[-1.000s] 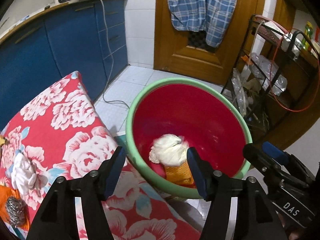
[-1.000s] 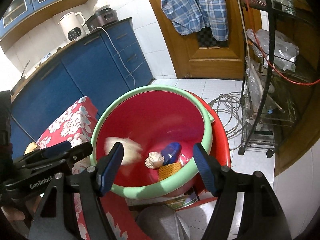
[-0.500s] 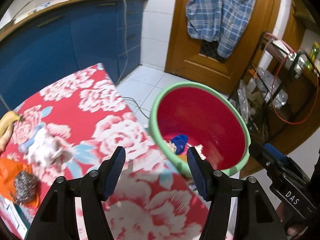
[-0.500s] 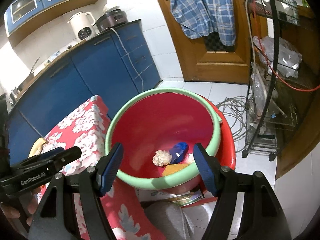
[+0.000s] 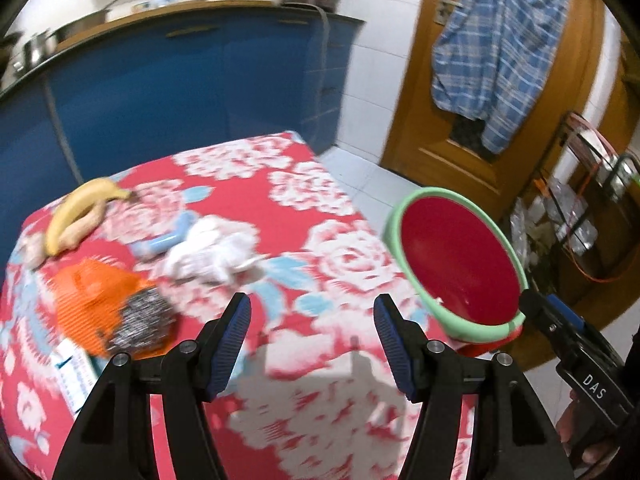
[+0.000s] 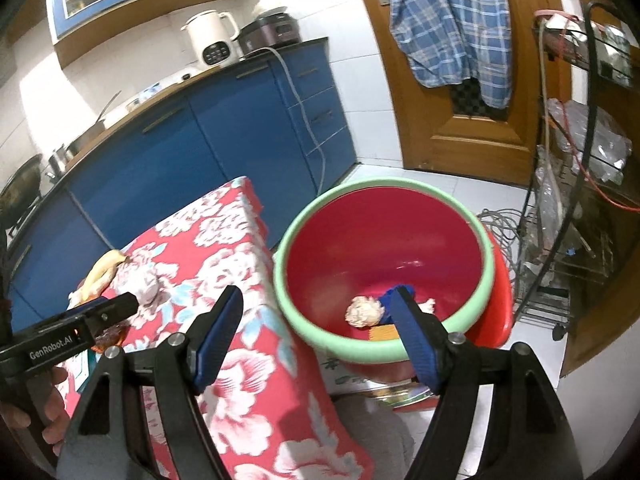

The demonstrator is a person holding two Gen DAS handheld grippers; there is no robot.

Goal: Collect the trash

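At the bottom of the left wrist view the left tongs (image 5: 312,336) stand apart with nothing between them, over the red flowered tabletop (image 5: 328,392). Just beyond, at lower left of that frame, a steel scourer (image 5: 140,326) lies on an orange mesh piece (image 5: 86,292); a crumpled white tissue (image 5: 212,252) sits toward the centre, with a banana (image 5: 76,208) farther back at the left edge. In the right wrist view the right tongs (image 6: 316,332) are opening — empty, their blue pads framing the gap between the tabletop's edge and the basin. The red basin with a green rim (image 6: 486,280) stands beside the tabletop, right of centre, and holds collected trash: a white paper wad (image 6: 362,312), a blue scrap (image 6: 390,296) and an orange piece (image 6: 382,334). Farther off are blue cabinets (image 6: 240,136) and a wooden door (image 6: 460,132) hung with a checked shirt (image 6: 448,24).
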